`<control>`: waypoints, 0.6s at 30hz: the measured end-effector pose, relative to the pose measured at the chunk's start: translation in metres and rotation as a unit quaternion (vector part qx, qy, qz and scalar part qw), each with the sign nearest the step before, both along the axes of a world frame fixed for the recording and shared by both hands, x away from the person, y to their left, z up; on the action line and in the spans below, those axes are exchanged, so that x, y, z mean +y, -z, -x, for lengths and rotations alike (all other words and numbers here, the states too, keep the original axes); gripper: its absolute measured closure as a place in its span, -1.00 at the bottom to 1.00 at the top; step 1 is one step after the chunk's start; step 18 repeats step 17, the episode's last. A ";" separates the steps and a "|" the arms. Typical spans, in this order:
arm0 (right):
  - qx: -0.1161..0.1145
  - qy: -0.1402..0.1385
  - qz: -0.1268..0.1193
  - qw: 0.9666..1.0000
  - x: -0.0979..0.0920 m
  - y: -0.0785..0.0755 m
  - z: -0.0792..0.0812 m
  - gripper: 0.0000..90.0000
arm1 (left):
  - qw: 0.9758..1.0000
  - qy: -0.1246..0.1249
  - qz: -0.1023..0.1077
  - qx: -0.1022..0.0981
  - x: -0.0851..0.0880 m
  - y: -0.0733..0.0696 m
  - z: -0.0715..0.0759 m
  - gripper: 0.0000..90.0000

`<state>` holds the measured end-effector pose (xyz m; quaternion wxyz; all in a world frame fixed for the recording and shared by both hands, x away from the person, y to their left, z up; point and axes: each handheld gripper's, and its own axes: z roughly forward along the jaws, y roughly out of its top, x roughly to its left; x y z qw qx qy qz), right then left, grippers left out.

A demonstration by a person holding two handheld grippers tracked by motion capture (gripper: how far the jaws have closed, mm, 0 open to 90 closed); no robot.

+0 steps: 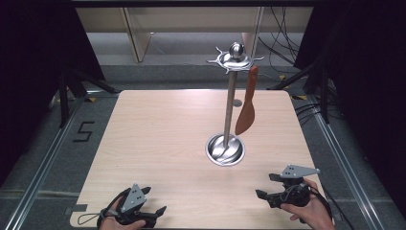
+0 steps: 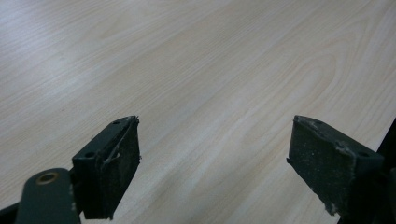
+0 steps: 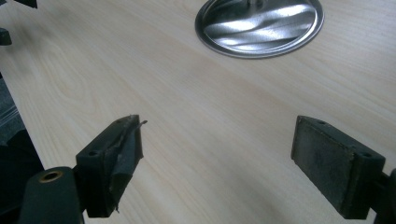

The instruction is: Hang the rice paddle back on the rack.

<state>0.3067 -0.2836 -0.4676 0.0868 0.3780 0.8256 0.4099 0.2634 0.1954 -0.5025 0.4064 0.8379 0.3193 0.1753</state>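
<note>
A metal utensil stand (image 1: 230,103) rises from a round shiny base (image 1: 225,149) right of the table's middle, with a ring of hooks (image 1: 234,58) at its top. A reddish-brown spatula (image 1: 247,110) hangs from a hook on the stand's right side, blade down. My left gripper (image 1: 154,200) rests at the near left edge, open, with bare wood between its jaws (image 2: 215,158). My right gripper (image 1: 264,185) is at the near right, open and empty (image 3: 217,158); the stand's base (image 3: 259,23) lies ahead of it.
The light wooden table (image 1: 158,134) has rounded corners. A floor marking "5" (image 1: 83,131) lies to the left. Black stand legs (image 1: 64,98) flank the table, cables (image 1: 282,43) trail at the back right, and wooden furniture (image 1: 136,33) stands behind.
</note>
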 end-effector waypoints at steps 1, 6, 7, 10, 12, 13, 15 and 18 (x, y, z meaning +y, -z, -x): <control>0.007 0.002 -0.012 1.000 0.001 0.001 0.002 -0.62 | 1.000 0.000 0.000 0.000 0.000 0.000 0.000 -0.65; 0.014 0.000 -0.011 1.000 0.000 0.002 0.005 -0.62 | 1.000 0.000 0.000 0.000 0.000 0.000 0.000 -0.65; 0.012 -0.001 -0.013 1.000 0.000 0.003 0.005 -0.62 | 1.000 -0.002 0.002 0.001 0.000 0.000 0.000 -0.65; 0.018 0.001 -0.008 1.000 0.000 0.003 0.006 -0.62 | 1.000 0.000 0.000 0.000 0.000 0.000 0.000 -0.65; 0.016 0.004 -0.005 1.000 0.000 0.003 0.005 -0.62 | 1.000 0.000 0.000 0.000 0.000 0.000 0.000 -0.65; 0.013 0.004 -0.003 1.000 -0.001 0.004 0.005 -0.62 | 1.000 0.000 0.000 0.000 0.000 0.000 0.000 -0.65; 0.013 0.006 -0.001 1.000 -0.001 0.004 0.005 -0.62 | 1.000 -0.001 0.003 0.004 -0.001 0.000 0.000 -0.65; 0.022 0.011 -0.001 1.000 -0.001 0.003 0.006 -0.61 | 1.000 0.004 -0.001 -0.002 0.000 0.000 -0.001 -0.65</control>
